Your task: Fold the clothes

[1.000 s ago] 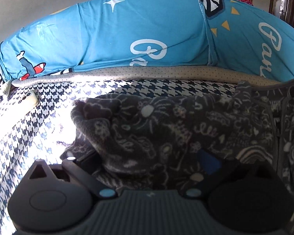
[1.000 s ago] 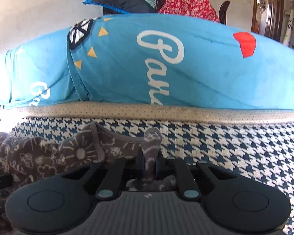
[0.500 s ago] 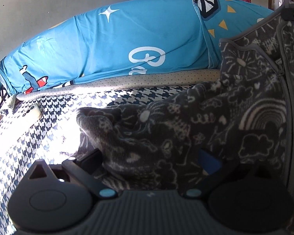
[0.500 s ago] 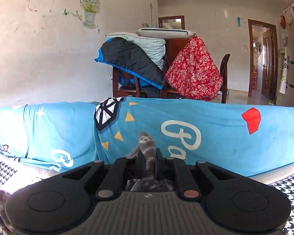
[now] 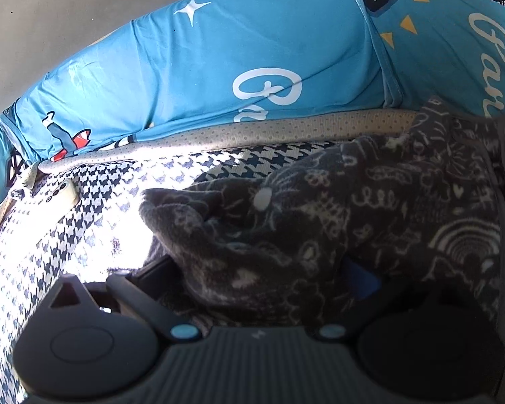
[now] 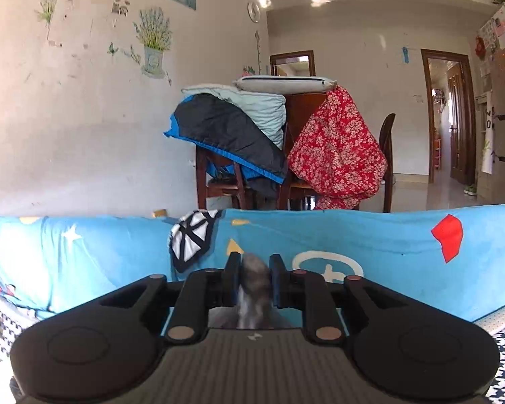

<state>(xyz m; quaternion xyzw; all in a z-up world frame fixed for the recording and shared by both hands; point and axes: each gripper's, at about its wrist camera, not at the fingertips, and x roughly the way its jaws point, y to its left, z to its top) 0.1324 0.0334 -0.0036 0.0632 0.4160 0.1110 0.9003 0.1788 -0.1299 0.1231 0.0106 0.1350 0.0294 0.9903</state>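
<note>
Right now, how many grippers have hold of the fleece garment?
2: the right gripper pinches a bunched fold lifted above the sofa; the left gripper sits low, the grey fleece garment draped between its spread fingers.

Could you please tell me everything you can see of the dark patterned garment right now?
The garment looks like soft dark grey fleece printed with pale doodles: suns, squiggles, a rainbow. It lies crumpled on the houndstooth cover, its right side drawn upward. Fabric drapes over the left tongs, hiding how the jaws stand. The right tongs pinch a blurred strip of it between shut jaws, raised before the blue cushion.
</note>
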